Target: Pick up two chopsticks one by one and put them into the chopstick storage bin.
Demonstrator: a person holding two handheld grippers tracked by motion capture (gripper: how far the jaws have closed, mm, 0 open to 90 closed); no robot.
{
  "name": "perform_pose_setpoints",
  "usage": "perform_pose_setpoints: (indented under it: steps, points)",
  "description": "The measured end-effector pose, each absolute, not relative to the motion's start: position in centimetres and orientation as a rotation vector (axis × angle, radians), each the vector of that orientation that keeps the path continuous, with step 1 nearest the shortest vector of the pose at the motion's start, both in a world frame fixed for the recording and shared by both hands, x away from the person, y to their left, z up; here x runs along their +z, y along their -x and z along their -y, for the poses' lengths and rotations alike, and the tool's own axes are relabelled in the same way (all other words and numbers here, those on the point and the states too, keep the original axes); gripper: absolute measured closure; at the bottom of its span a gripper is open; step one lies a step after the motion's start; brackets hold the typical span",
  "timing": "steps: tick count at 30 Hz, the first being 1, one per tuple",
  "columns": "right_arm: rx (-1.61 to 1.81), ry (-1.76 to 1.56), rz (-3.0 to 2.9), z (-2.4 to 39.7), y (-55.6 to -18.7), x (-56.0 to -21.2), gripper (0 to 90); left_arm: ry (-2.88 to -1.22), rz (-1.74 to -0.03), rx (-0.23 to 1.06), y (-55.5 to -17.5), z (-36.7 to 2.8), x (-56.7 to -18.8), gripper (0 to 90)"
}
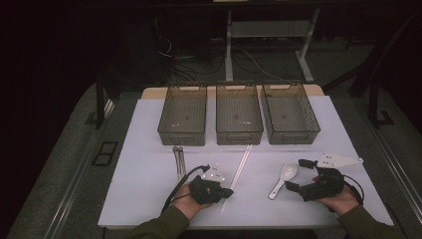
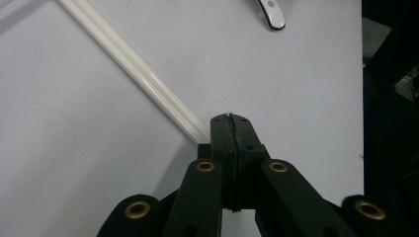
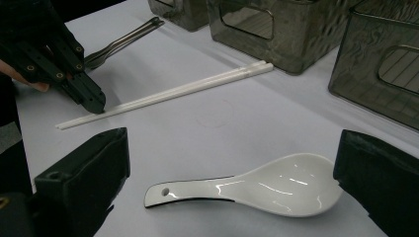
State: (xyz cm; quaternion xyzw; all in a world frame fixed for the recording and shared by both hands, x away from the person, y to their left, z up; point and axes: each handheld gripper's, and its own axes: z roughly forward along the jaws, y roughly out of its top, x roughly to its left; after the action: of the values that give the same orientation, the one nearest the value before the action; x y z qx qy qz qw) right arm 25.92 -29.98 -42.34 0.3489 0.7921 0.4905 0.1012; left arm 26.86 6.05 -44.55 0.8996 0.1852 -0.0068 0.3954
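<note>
Sorting has barely begun, by the look of it — all three bins (image 1: 182, 119) at the far edge of the table (image 1: 139, 169) appear bare inside, and every utensil lies out on the white surface. Starting at your left, the metal chopsticks (image 1: 178, 159) sit untouched, just in front of the left bin. Your left gripper (image 2: 230, 129) has its jaws pressed flat together, tip resting on or just above the near end of the white chopsticks (image 2: 133, 66); you have no grip on them. Farther right, the white spoon (image 3: 257, 187) lies between the spread jaws of your right gripper (image 3: 232, 182) — bracketed, not yet pinched. Everything is left for you to do: lift each item and drop it into a bin.
</note>
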Motion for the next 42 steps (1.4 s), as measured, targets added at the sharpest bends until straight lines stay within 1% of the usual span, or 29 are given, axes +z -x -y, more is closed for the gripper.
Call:
perform_pose_setpoints:
  steps: [20, 23, 28, 42]
  points:
    - [1.453, -1.04, -2.339, 30.04, -25.87, -42.26, 0.9, -2.305, -0.49, 0.014, -27.03, -6.46, -44.5, 88.6]
    - [1.454, -1.037, -2.338, 30.05, -25.87, -42.26, 0.8, -2.271, -0.49, -0.007, -26.82, -6.41, -44.32, 88.6]
    - [1.453, -1.038, -2.338, 30.04, -25.87, -42.26, 0.9, -2.267, -0.481, -0.028, -26.52, -6.15, -44.3, 88.6]
    - [1.453, -1.04, -2.335, 30.07, -25.88, -42.26, 0.9, -2.295, -0.477, 0.008, -26.54, -6.07, -44.45, 88.7]
